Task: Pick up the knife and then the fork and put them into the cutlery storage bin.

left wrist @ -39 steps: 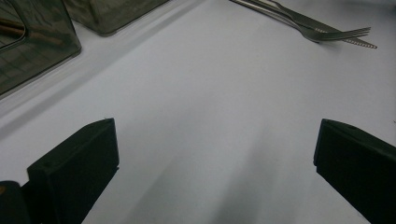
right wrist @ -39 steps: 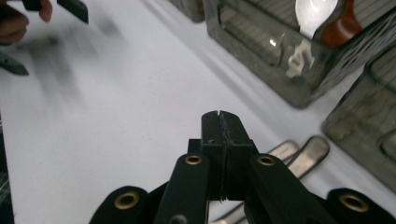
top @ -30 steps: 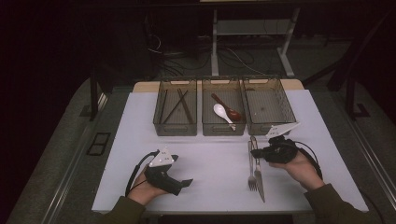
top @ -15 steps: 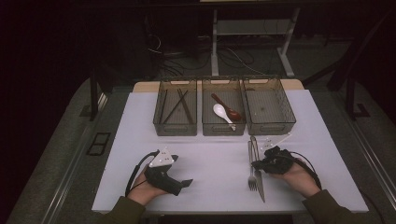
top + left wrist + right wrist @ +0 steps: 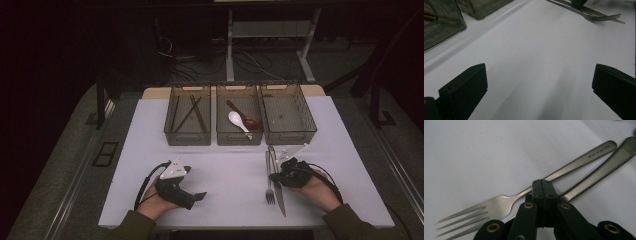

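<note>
a white table point(image 5: 225, 190) carries three clear bins point(image 5: 239, 114) side by side along its far edge: the left one holds dark chopsticks point(image 5: 190, 114), the middle one a white spoon point(image 5: 238, 121) and a dark red spoon point(image 5: 244, 115). nearer the person, on the table's right half, a fork point(image 5: 269, 176) and a knife point(image 5: 276, 180) lie flat and close together, handles toward the bins. the right gripper point(image 5: 276, 175) rests low over them, jaws clenched together with nothing between them, tips touching down just where the fork's neck point(image 5: 519, 194) and the knife cross. the left gripper point(image 5: 199, 196) sits on the table well apart from the cutlery, jaws released wide and holding nothing.
</note>
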Demonstrator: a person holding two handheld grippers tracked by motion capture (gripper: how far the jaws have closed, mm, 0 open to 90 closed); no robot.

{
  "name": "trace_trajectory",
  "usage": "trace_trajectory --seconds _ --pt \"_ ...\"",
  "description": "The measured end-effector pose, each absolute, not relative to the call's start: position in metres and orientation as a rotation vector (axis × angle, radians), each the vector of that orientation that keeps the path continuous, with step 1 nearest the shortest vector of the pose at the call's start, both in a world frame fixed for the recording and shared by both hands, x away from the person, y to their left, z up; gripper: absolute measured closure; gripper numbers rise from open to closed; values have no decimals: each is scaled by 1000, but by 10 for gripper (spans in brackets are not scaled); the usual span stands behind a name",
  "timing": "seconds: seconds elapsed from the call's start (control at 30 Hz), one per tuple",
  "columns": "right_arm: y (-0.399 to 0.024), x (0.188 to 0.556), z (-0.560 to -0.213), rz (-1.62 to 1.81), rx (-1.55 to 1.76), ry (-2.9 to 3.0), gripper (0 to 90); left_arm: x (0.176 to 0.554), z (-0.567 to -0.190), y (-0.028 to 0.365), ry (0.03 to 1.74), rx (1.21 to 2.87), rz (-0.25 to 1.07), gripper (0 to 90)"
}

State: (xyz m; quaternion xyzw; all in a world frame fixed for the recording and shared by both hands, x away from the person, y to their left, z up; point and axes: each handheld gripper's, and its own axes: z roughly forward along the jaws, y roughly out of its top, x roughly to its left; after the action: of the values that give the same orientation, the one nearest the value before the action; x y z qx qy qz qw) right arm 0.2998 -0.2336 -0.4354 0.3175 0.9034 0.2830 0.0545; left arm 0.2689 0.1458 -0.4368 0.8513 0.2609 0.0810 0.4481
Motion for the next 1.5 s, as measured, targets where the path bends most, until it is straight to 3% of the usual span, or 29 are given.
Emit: trace_trajectory --seconds 1.1,1.5 --pt "-294 304 -432 678 1135 2642 892 269 -437 145 645 2107 198 0" --pt "-295 325 -405 667 1200 2684 668 270 -434 150 631 2088 218 0"
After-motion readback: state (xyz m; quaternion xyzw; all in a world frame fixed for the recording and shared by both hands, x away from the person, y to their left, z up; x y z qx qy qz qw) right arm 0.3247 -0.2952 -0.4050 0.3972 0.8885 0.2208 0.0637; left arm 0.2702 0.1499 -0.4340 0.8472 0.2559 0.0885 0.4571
